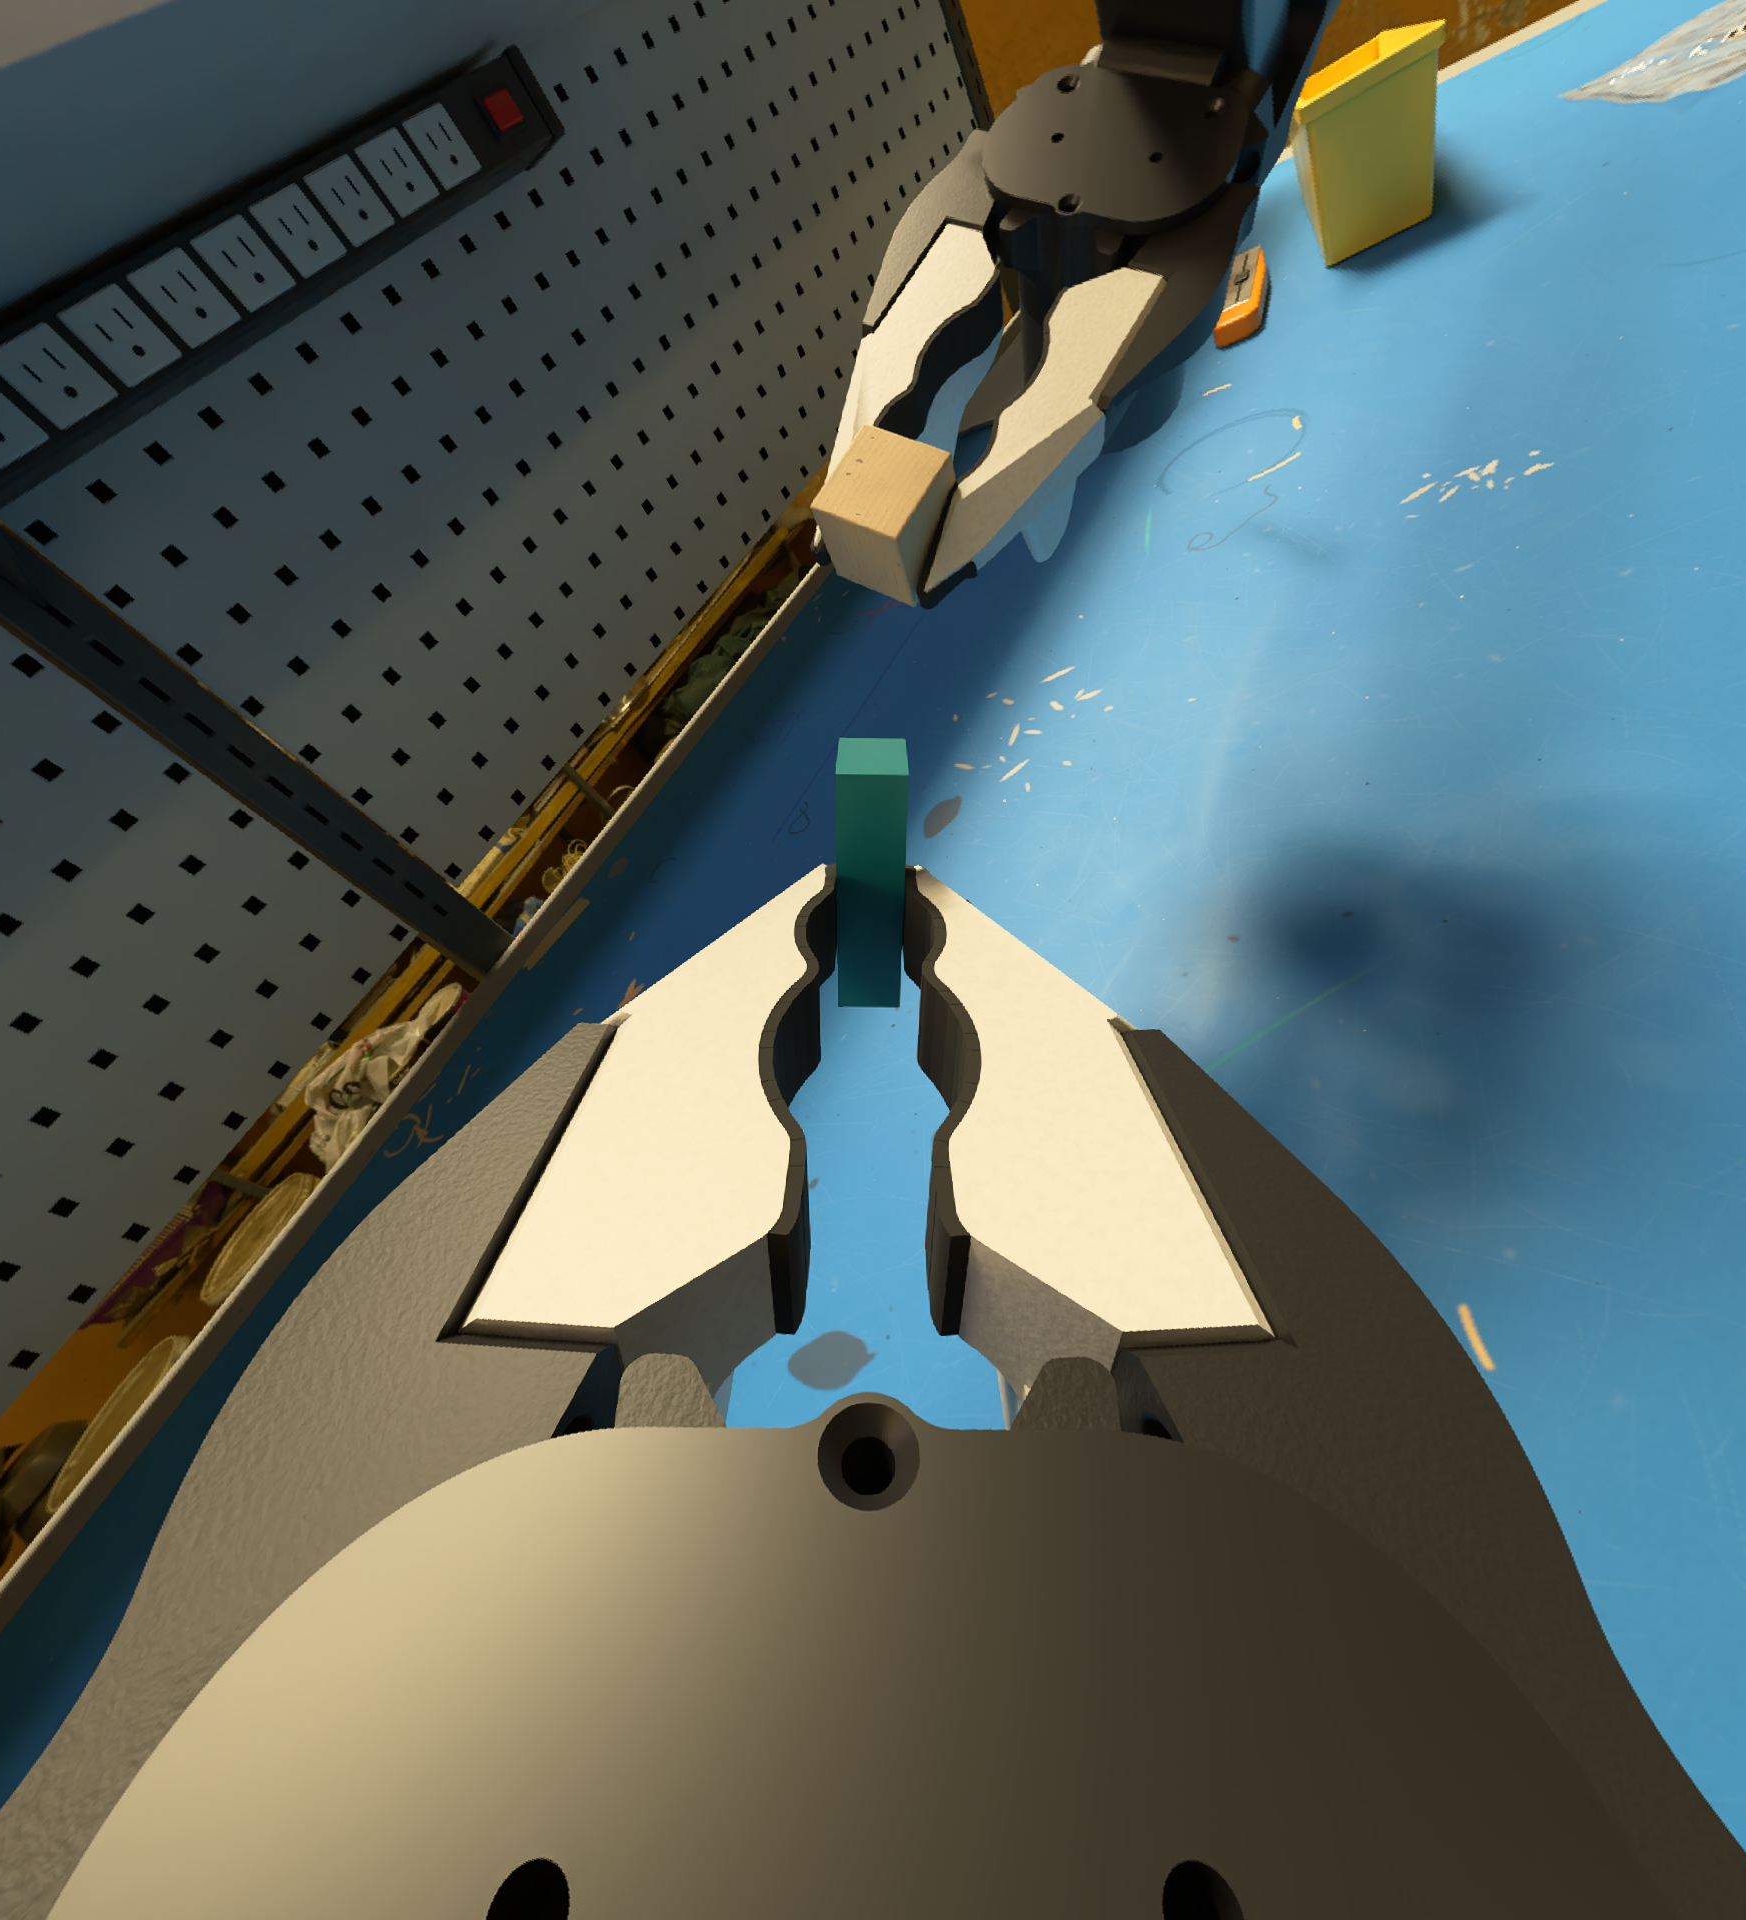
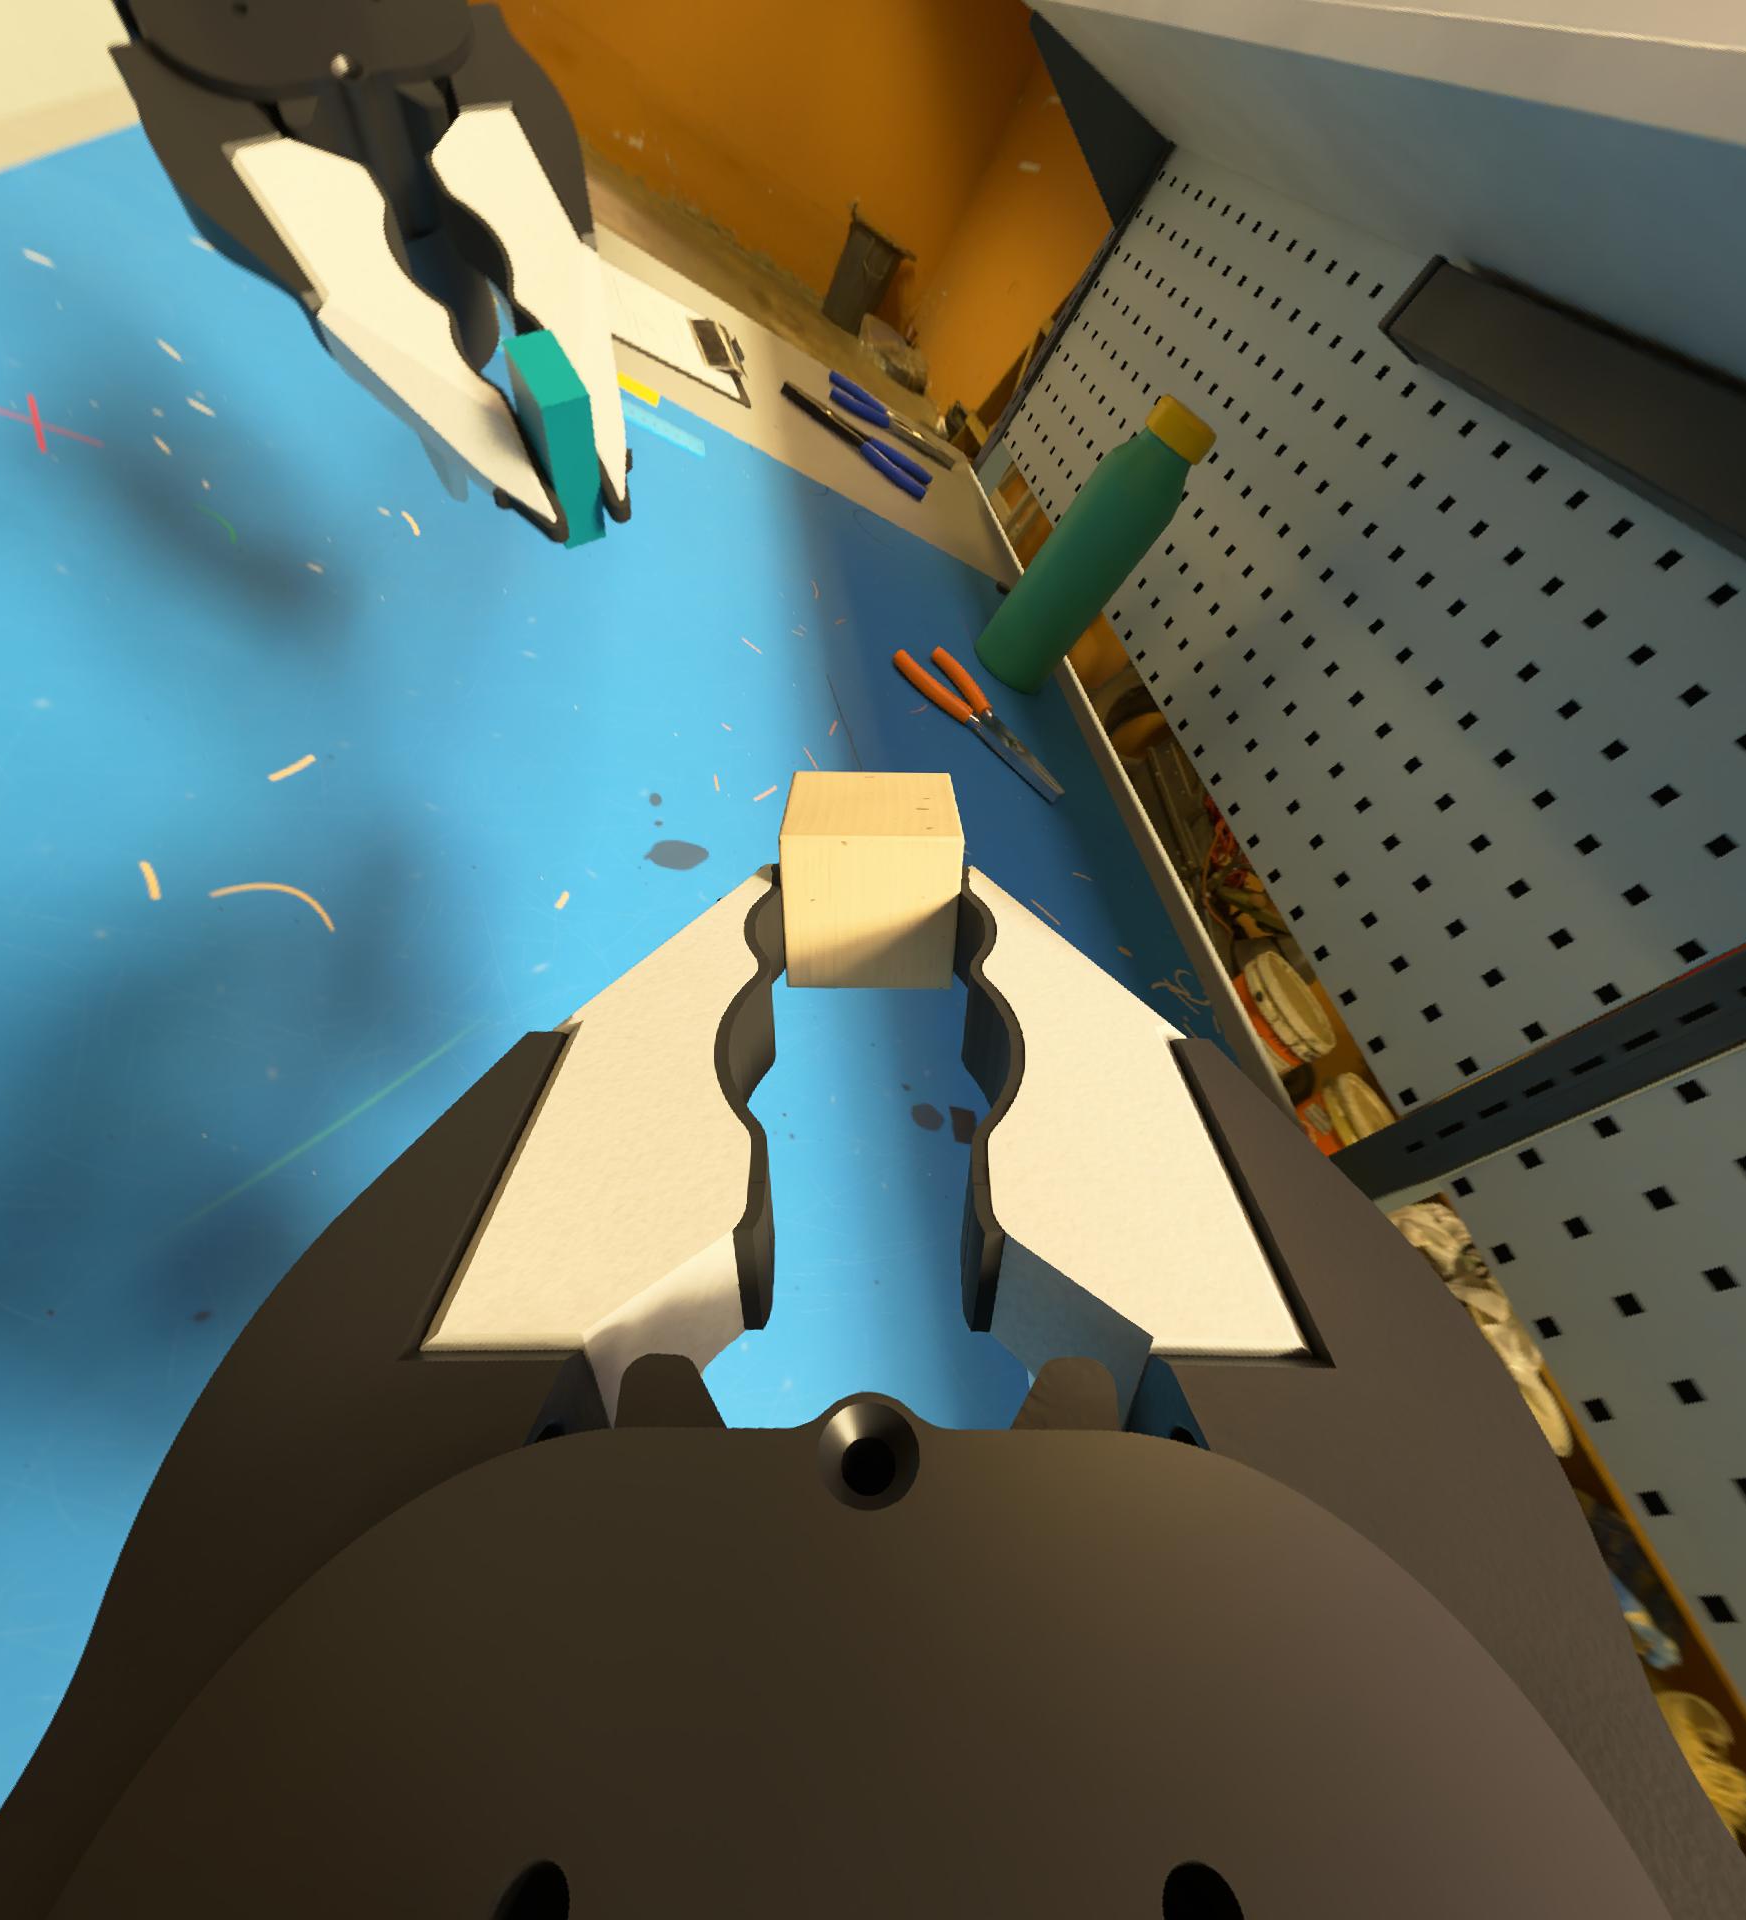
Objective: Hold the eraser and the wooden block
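Observation:
My left gripper is shut on a green eraser, a thin slab that sticks out past the fingertips above the blue table. My right gripper is shut on a pale wooden block, a cube held at the fingertips above the table. In the left wrist view the right gripper shows farther off with the wooden block. In the right wrist view the left gripper shows at upper left with the eraser.
A pegboard wall with a power strip runs along the table's edge. A yellow bin and a small orange tool stand beyond. A green bottle and orange-handled pliers sit near the pegboard.

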`<action>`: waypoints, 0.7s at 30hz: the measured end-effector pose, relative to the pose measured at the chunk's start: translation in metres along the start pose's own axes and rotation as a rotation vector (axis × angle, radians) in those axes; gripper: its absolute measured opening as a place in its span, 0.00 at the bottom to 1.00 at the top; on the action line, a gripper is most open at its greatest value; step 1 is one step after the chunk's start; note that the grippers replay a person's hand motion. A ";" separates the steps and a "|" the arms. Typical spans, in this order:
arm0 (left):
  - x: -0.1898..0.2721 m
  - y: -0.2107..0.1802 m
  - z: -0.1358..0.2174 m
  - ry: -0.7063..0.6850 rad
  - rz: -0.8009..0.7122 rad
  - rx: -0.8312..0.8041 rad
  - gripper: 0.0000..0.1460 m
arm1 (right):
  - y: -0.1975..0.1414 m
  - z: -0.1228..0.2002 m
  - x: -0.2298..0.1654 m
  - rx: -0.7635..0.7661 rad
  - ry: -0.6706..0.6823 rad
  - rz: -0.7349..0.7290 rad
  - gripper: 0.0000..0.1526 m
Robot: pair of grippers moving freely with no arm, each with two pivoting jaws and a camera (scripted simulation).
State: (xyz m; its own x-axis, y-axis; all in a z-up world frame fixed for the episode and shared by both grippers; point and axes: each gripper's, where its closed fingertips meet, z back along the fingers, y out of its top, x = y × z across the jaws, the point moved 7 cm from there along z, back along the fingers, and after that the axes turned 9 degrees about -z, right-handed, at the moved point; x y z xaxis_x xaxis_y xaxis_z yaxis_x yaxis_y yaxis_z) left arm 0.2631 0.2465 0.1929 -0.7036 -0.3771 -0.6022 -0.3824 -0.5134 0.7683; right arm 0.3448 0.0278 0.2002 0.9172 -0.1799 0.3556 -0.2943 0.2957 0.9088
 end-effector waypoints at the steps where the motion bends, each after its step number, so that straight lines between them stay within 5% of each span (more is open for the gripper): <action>1: 0.000 0.000 0.000 -0.002 0.002 0.000 0.07 | 0.000 0.000 -0.001 -0.007 -0.004 0.021 0.21; 21: -0.004 0.000 -0.003 0.037 0.018 -0.018 0.07 | -0.008 -0.001 -0.022 0.004 0.046 0.060 0.21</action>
State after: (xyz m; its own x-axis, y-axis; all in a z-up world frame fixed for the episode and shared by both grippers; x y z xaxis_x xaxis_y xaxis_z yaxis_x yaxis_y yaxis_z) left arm 0.2678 0.2462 0.1945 -0.6874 -0.4145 -0.5964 -0.3591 -0.5199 0.7751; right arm 0.3270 0.0304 0.1849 0.9091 -0.1185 0.3994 -0.3504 0.3010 0.8869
